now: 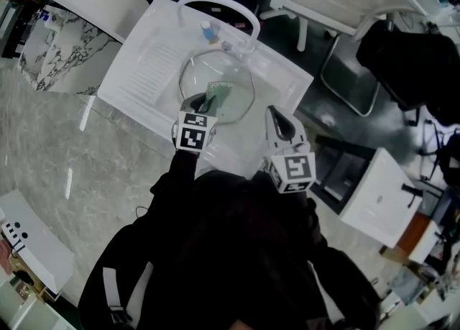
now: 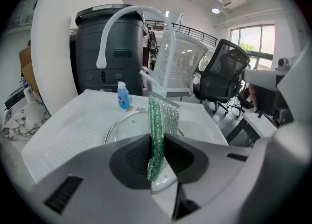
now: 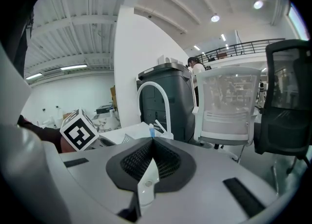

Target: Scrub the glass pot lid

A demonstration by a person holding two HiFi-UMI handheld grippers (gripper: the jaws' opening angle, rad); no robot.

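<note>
White sink (image 1: 136, 70), glass lid (image 1: 215, 70) inside; left hand-held gripper (image 2: 157, 142) pinches green scourer (image 2: 164, 113); right hand-held gripper (image 3: 151, 152) closed.

My left gripper (image 2: 157, 139) has its jaws pressed on a green pad (image 2: 163, 113), which stands upright between them and sticks out past the tips. Just beyond the pad, the lid (image 2: 127, 126) lies flat in a white sink (image 2: 68, 125). A blue bottle (image 2: 123, 96) stands at the sink's far edge, near the foot of a white faucet (image 2: 127, 14) that arches overhead. A dark bin (image 2: 114, 54) rises behind, with a black chair (image 2: 222, 76) far right.
</note>
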